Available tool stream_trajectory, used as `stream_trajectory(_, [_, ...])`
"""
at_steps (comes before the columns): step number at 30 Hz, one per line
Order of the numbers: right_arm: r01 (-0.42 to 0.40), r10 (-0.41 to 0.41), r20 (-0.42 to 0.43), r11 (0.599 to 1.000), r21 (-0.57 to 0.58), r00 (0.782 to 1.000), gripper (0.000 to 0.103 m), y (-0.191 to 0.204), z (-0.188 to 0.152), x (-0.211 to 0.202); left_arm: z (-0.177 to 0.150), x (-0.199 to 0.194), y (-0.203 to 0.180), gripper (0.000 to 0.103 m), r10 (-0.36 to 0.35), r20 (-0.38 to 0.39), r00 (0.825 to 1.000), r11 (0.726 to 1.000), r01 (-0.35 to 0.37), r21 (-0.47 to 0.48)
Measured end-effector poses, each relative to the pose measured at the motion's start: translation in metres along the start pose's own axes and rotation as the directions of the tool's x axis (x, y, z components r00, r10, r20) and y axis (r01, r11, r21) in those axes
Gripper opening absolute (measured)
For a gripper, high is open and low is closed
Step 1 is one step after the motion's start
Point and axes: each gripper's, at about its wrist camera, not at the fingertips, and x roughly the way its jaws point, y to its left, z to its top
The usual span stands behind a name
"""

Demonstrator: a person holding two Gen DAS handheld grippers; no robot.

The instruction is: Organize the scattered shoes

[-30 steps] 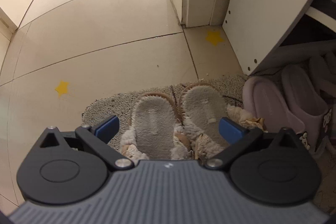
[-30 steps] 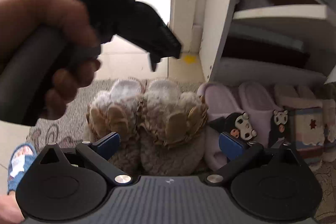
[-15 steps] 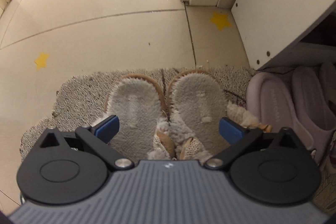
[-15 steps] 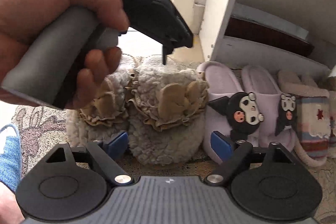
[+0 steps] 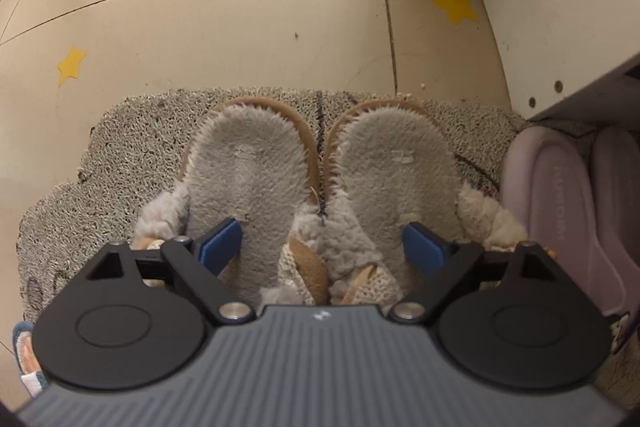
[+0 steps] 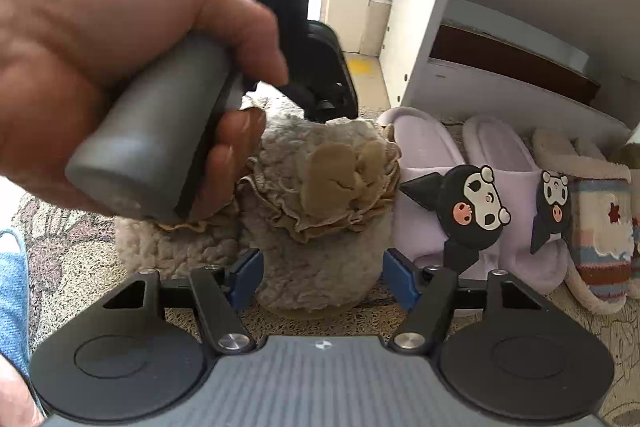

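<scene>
Two fluffy grey slippers with tan trim lie side by side on a grey mat (image 5: 120,163): a left slipper (image 5: 252,167) and a right slipper (image 5: 396,167). My left gripper (image 5: 322,247) points almost straight down over their uppers. Its jaws are closing, one blue pad over each insole, and the adjoining uppers lie between without being pressed. In the right wrist view, my right gripper (image 6: 323,279) straddles the toe of the right slipper (image 6: 316,259). Its jaws are closing and its pads stand close beside the toe. A person's hand (image 6: 120,67) on the left gripper's handle hides the left slipper's upper.
Lilac slippers with a black cartoon figure (image 6: 472,195) sit to the right, also seen as lilac slippers (image 5: 560,211). Beyond them is a striped knit slipper (image 6: 596,227). A white shoe rack (image 6: 520,67) stands behind. Yellow star stickers (image 5: 456,5) mark the tiled floor. A blue-socked foot (image 6: 12,287) is at the left.
The left gripper came down closer over the slippers and its jaws narrowed a little. The right gripper sank slightly and its jaws narrowed around the right slipper's toe.
</scene>
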Motion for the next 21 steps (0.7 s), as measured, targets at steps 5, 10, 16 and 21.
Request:
stream_trajectory(5, [0.034, -0.032, 0.032, 0.999, -0.042, 0.999, 0.069, 0.011, -0.004, -0.001, -0.005, -0.007, -0.003, 0.066, -0.029, 0.029, 0.999, 0.998, 0.027, 0.049])
stream_trajectory(10, [0.048, -0.047, 0.05, 0.999, -0.005, 0.998, 0.069, 0.013, -0.003, 0.001, -0.009, -0.017, -0.012, 0.033, -0.008, 0.038, 0.999, 0.995, 0.005, 0.099])
stream_trajectory(16, [0.018, -0.018, 0.041, 1.0, 0.009, 0.999, 0.07, 0.013, -0.004, 0.006, -0.009, -0.02, 0.004, 0.027, -0.041, 0.043, 0.998, 0.997, 0.037, 0.071])
stream_trajectory(21, [-0.024, 0.025, 0.027, 0.999, -0.03, 0.999, 0.074, 0.023, -0.008, 0.007, -0.012, -0.019, 0.012, 0.034, -0.065, 0.033, 0.997, 0.996, 0.062, 0.066])
